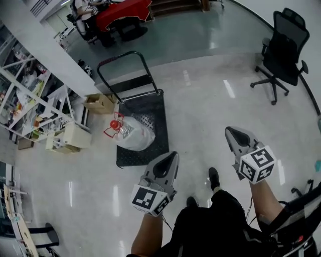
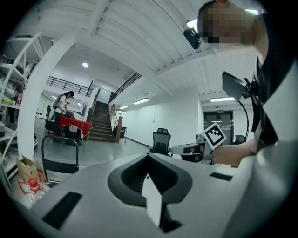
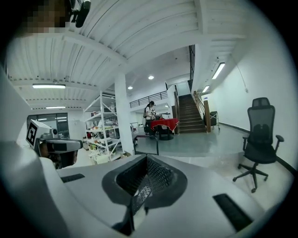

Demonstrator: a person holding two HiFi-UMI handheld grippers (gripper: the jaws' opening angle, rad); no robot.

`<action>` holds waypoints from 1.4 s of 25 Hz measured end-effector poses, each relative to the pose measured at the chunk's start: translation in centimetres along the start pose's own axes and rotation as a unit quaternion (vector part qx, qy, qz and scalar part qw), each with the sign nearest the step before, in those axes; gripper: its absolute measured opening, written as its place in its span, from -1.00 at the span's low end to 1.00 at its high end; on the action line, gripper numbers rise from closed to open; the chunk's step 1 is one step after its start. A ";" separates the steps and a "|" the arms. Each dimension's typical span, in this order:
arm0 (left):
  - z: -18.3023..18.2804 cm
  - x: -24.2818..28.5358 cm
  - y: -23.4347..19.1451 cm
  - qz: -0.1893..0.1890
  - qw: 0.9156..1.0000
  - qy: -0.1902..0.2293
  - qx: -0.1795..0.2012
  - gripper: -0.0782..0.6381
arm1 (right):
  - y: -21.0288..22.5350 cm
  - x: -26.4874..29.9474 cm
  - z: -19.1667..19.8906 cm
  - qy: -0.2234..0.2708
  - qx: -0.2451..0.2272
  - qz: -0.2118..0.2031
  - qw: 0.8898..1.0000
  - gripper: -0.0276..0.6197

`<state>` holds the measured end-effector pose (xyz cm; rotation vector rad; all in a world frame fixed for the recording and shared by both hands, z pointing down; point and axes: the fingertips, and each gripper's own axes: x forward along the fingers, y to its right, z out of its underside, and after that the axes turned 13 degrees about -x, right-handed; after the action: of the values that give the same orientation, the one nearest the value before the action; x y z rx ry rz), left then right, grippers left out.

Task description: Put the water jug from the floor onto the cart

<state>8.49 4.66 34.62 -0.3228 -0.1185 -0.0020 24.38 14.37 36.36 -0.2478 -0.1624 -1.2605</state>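
Note:
The clear water jug, with a red cap and handle, lies on its side on the black deck of the cart, near its front left. Part of the jug shows low at the left in the left gripper view. The cart's push bar stands at the far end. My left gripper is shut and holds nothing, raised just right of the cart's near corner. My right gripper is also shut and holds nothing, further right over bare floor. In their own views the left gripper and the right gripper point level across the room.
A black office chair stands at the far right. A cardboard box and white shelving are left of the cart. A person sits at a red-covered table at the back. My shoes are on the glossy floor.

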 end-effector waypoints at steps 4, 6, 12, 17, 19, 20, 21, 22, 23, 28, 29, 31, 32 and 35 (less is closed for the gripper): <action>0.7 -5.0 3.5 0.037 0.999 -0.003 -0.003 -0.78 | -5.7 -5.2 0.0 -0.022 0.002 -0.008 1.000 -0.91; 1.0 -7.2 5.1 0.049 0.998 0.003 -0.024 -0.78 | -7.4 -7.7 -0.8 -0.020 -0.019 -0.015 1.000 -0.91; 3.5 -11.5 10.5 0.034 0.996 0.018 -0.083 -0.78 | -9.3 -15.9 0.8 -0.014 -0.041 -0.030 0.999 -0.91; 6.0 -14.9 17.5 0.005 0.998 0.014 -0.067 -0.78 | -10.8 -24.0 2.4 0.004 -0.070 -0.061 0.996 -0.91; 6.4 -16.2 20.6 -0.012 0.997 0.018 -0.073 -0.78 | -11.1 -27.7 2.7 0.010 -0.072 -0.072 0.995 -0.91; 6.9 -16.9 22.2 -0.017 0.997 0.020 -0.077 -0.78 | -11.1 -29.6 3.1 0.010 -0.071 -0.076 0.994 -0.91; 7.5 -17.5 23.9 -0.020 0.997 0.019 -0.078 -0.78 | -11.1 -31.4 3.9 0.008 -0.066 -0.078 0.995 -0.91; 8.2 -18.2 25.5 -0.023 0.997 0.015 -0.077 -0.78 | -11.1 -33.1 4.9 0.005 -0.055 -0.077 0.996 -0.91; 8.9 -18.8 27.1 -0.026 0.997 0.011 -0.073 -0.78 | -11.1 -34.7 5.8 0.003 -0.040 -0.076 0.996 -0.91; 10.3 -23.2 32.0 -0.025 0.998 0.002 -0.049 -0.78 | -13.1 -39.8 6.9 0.009 -0.018 -0.073 0.997 -0.91; 10.6 -24.1 32.4 -0.024 0.998 0.003 -0.049 -0.78 | -13.8 -40.5 6.8 0.012 -0.018 -0.070 0.997 -0.91; 11.4 -26.0 33.0 -0.023 0.998 0.004 -0.053 -0.78 | -15.2 -41.9 6.9 0.016 -0.018 -0.064 0.998 -0.91; 11.8 -27.0 33.4 -0.021 0.998 0.004 -0.053 -0.78 | -16.1 -42.7 7.0 0.017 -0.018 -0.061 0.998 -0.91; 13.7 -30.5 35.3 -0.004 0.999 0.007 -0.040 -0.78 | -19.4 -45.7 8.1 0.014 -0.023 -0.054 0.998 -0.91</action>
<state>-22.64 41.93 32.81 -0.4030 -0.1057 -0.0173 -7.73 53.09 34.30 -0.2634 -0.1249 -1.3744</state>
